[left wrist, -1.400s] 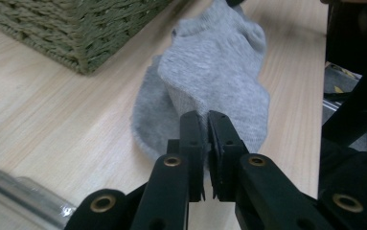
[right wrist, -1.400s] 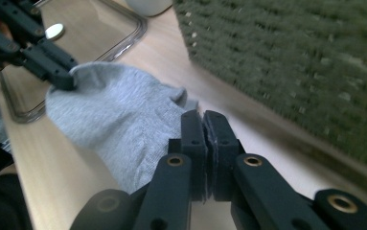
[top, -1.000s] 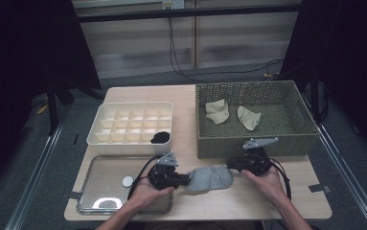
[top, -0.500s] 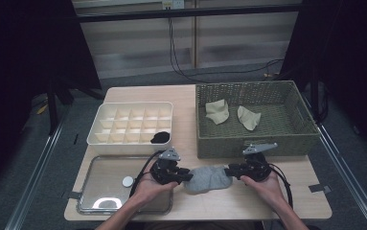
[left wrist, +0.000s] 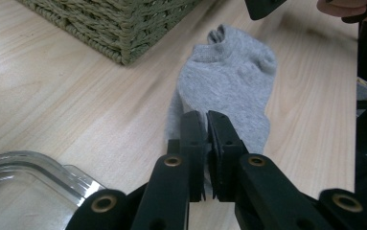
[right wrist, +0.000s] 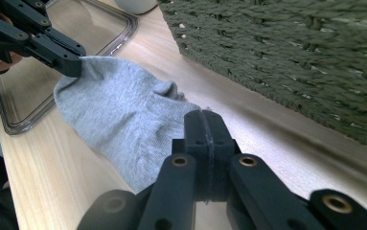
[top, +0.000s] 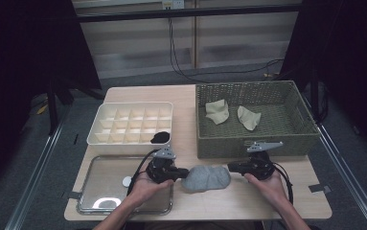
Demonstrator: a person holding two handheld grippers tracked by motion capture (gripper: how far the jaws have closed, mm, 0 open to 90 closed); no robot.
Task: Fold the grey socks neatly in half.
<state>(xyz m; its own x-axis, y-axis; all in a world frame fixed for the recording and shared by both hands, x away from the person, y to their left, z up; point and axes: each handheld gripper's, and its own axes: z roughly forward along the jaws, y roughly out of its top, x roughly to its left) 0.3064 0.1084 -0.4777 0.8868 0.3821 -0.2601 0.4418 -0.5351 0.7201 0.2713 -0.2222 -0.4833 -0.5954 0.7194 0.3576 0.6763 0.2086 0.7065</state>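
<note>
- The left gripper [top: 185, 172] is held low over the table by the left hand [top: 143, 186], with the forearm brought in from the bottom edge of the high view
- Its jaws are pointed toward the person's right and are pressed nearly together on cloth, as seen in the left gripper view [left wrist: 205, 125]
- The right gripper [top: 232, 166] is held by the right hand [top: 266, 184] and is aimed leftward, facing the other
- Its jaws are seen closed flat against each other in the right gripper view [right wrist: 204, 125]
- A cable is trailed back from each gripper along the wrist
</note>
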